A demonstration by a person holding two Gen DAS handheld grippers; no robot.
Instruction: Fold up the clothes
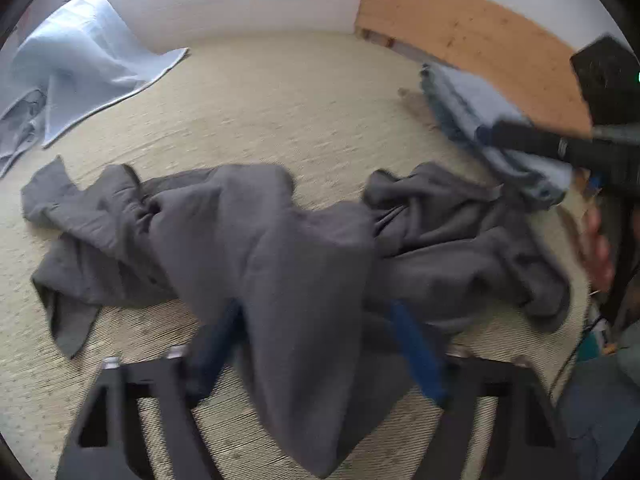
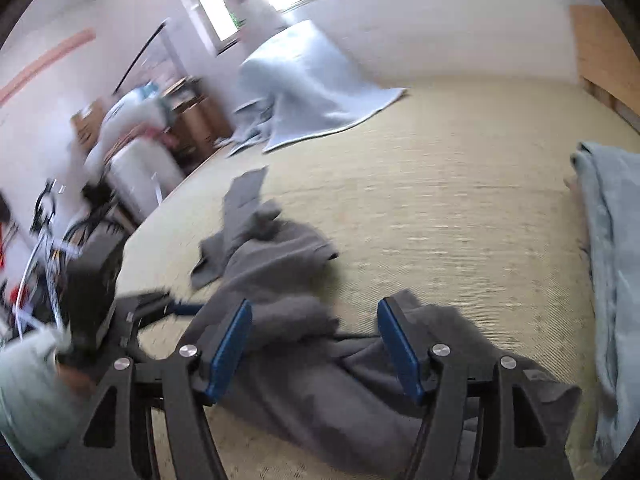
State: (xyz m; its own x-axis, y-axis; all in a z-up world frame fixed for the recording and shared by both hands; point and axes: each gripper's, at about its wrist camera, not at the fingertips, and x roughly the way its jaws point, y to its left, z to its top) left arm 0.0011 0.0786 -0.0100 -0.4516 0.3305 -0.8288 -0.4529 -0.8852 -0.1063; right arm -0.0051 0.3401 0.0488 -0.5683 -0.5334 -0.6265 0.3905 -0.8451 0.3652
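Left wrist view: the left hand-held gripper (image 1: 316, 344) has a fold of the gray garment (image 1: 280, 240) between its blue pads, grip unclear. The right hand-held gripper (image 2: 316, 344) hangs released over the garment, crumpled on the woven mat (image 2: 440, 200).

Grey garment (image 1: 280, 248): we see soft matt cloth.
Mat (image 1: 280, 92): woven, ribbed, straw-coloured.
Headboard (image 1: 460, 28): bare knotty wood.
Blanket (image 2: 304, 92): pale blue cloth.
Fingers (image 2: 230, 354): matt blue pads.
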